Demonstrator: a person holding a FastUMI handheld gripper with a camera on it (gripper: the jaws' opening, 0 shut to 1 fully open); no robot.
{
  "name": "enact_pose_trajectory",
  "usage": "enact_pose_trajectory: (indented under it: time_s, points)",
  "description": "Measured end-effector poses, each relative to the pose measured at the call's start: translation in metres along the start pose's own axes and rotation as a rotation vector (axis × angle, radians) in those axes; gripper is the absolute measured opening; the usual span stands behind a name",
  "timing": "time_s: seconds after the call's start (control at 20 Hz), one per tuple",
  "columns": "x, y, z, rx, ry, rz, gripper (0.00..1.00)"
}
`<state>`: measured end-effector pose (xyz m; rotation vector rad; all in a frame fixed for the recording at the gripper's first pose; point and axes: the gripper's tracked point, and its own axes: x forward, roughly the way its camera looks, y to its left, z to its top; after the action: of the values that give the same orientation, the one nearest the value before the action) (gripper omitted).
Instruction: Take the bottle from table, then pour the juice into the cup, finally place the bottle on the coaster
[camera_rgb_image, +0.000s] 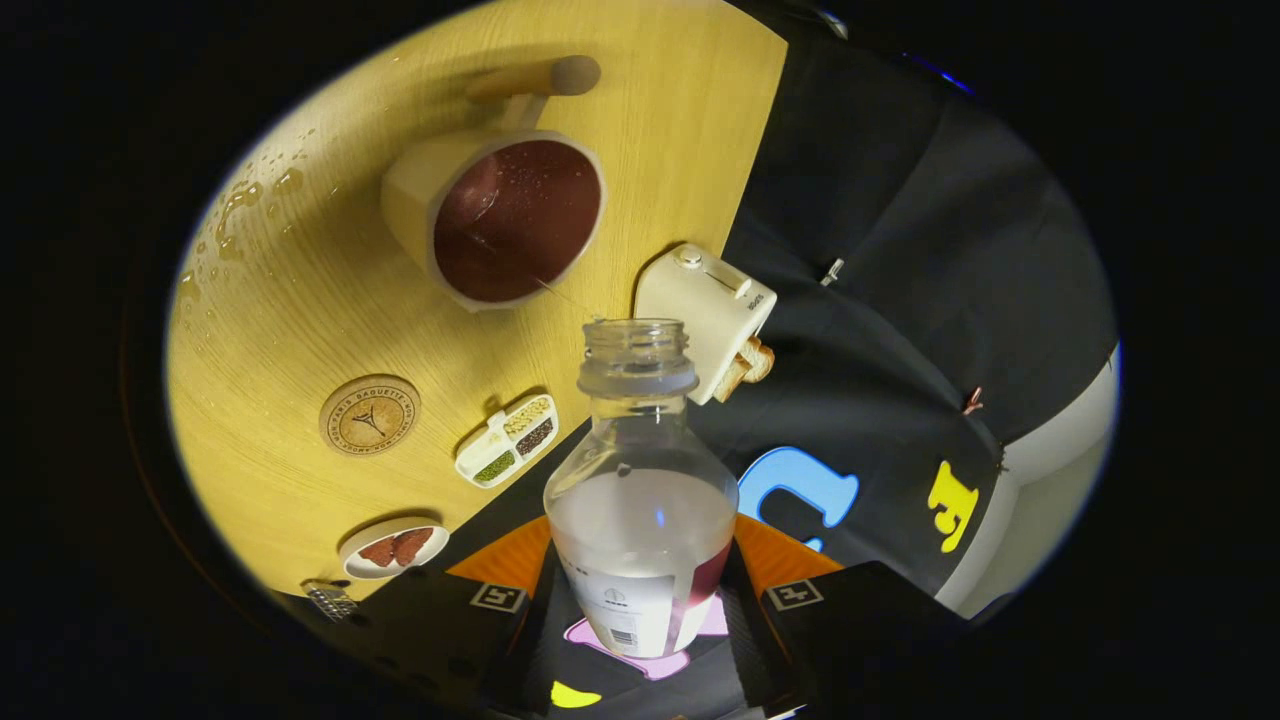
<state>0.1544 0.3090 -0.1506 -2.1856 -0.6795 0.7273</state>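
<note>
My gripper (640, 610) is shut on a clear bottle (640, 500), held between both fingers by its labelled lower body. The bottle has no cap, and a little dark red juice remains near its base. Its open mouth (637, 335) points toward the cream cup (495, 215), which stands beyond the fingers on the wooden table (300, 300) and holds dark red juice. A thin thread of juice runs between the bottle mouth and the cup rim. The round wooden coaster (369, 415) lies on the table, nearer than the cup and to its left.
A cream toaster (705, 310) with bread slices stands at the table's edge just beyond the bottle mouth. A divided dish of grains (507, 440) and a small plate (393, 547) lie near the coaster. Droplets (235, 215) wet the table left of the cup.
</note>
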Motion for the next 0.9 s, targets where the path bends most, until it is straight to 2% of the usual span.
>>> enact_pose_trajectory:
  time_s: [0.3,0.6,0.9]
  points:
    - [0.008,-0.011,-0.001,-0.051,-0.005,-0.043,0.71]
    - [0.01,-0.002,-0.005,-0.055,-0.004,-0.029,0.71]
    - [0.007,0.015,-0.011,0.039,0.022,0.0,0.71]
